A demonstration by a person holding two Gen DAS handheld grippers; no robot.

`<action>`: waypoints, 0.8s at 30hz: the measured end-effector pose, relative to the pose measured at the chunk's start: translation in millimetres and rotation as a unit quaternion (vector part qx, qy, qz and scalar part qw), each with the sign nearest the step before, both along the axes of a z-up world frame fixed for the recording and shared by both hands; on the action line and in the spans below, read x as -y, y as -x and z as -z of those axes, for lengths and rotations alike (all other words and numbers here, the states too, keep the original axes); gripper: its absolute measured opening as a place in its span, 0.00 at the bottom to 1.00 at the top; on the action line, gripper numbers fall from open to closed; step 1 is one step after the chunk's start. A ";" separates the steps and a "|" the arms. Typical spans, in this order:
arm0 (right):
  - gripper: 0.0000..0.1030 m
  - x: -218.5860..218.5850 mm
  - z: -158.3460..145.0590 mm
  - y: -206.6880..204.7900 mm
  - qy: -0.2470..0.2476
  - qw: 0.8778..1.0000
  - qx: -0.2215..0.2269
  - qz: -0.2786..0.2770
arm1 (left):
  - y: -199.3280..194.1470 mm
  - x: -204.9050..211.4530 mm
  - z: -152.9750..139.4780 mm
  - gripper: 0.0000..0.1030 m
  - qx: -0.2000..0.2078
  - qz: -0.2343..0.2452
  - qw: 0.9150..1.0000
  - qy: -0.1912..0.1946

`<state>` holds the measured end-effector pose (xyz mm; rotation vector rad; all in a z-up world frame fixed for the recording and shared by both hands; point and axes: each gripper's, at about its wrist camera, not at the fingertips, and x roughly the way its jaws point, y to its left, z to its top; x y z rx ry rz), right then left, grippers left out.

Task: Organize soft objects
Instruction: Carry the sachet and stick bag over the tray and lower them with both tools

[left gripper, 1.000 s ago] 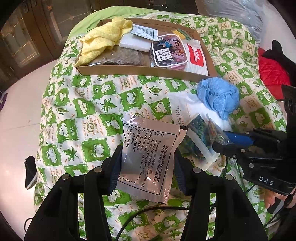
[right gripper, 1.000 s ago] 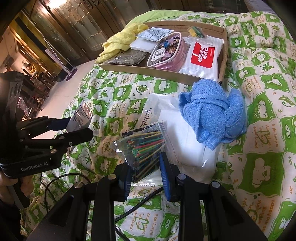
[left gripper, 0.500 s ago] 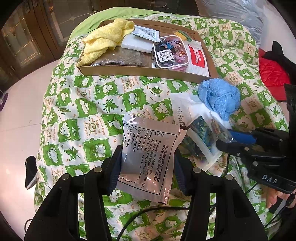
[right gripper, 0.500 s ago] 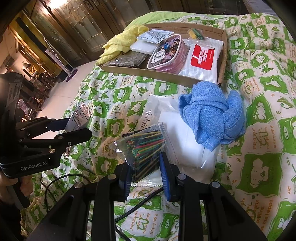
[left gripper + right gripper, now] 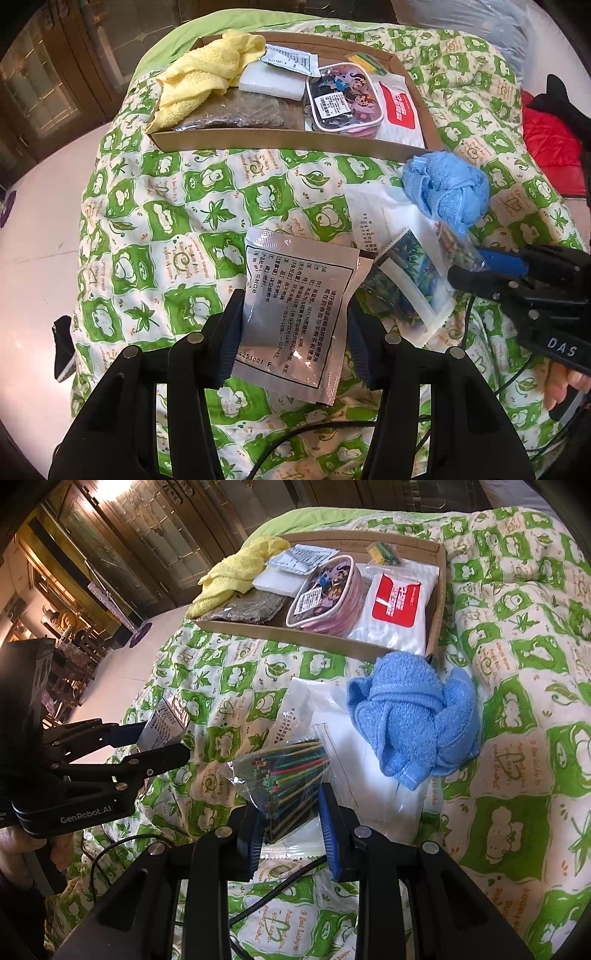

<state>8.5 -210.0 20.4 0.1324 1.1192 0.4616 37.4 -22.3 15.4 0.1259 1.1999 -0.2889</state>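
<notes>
Left gripper [image 5: 291,332]: clamped on silver printed foil sachet [image 5: 295,310], held above green-and-white quilt [image 5: 155,229]
Right gripper [image 5: 291,830]: pinching clear bag of coloured sticks [image 5: 288,775] — lower end
Handling: both likely light, crinkly, slippery — grip mid-body
Destination: likely shallow cardboard tray [image 5: 280,142], well apart

Bright daylight, sharp centre (fisheye-warped, dark edges)

Black grippers [image 5: 291,332], blue-padded jaws, silver screws.
</notes>
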 end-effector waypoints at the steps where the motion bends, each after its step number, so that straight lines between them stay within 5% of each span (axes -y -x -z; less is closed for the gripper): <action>1: 0.27 0.9 -2.2 -0.7 0.001 1.000 0.004 0.001 | -0.5 0.0 -0.3 0.50 0.001 0.000 1.000 -0.001; 24: 0.27 22.5 -35.9 -55.8 0.032 0.998 0.053 0.024 | -30.1 12.6 -9.4 0.50 0.018 0.016 1.000 -0.015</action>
